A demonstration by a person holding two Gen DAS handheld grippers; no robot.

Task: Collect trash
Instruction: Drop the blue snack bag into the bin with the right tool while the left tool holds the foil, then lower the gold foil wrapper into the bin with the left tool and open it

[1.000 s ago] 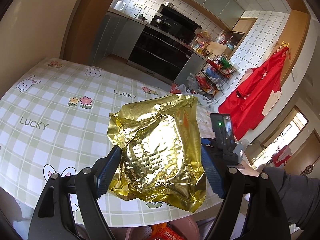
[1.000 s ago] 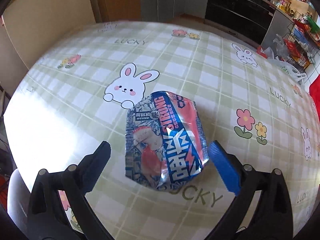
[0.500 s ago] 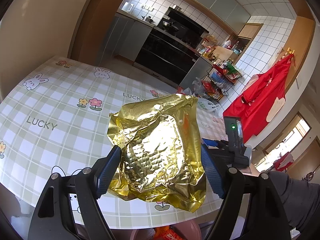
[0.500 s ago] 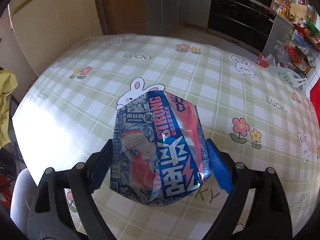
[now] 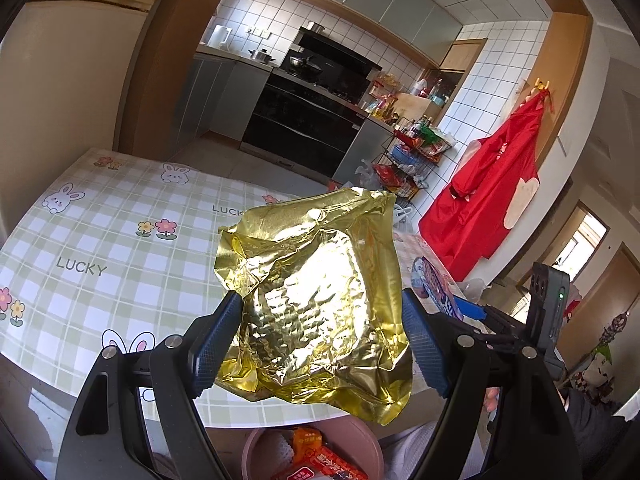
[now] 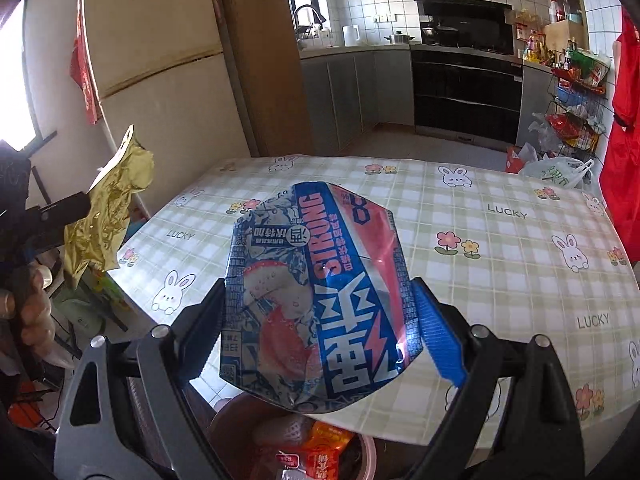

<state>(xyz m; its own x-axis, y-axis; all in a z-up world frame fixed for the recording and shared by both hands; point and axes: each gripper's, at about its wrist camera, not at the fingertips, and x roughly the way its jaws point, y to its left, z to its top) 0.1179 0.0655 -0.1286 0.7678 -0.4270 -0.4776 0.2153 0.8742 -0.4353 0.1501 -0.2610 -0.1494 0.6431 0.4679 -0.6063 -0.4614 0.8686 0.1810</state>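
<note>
Gold wrapper (image 5: 316,312) clamped by the left gripper (image 5: 320,344), blue packet (image 6: 320,304) by the right gripper (image 6: 320,332) — both above the pink bin (image 5: 372,444); a light pinch could spill either beside it.

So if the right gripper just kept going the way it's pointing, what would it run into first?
Probably the checked tablecloth: the right gripper, shut on the blue "STRONG" snack bag, points slightly downward over the table, and nothing else shows ahead. Depth is hard to judge.
</note>
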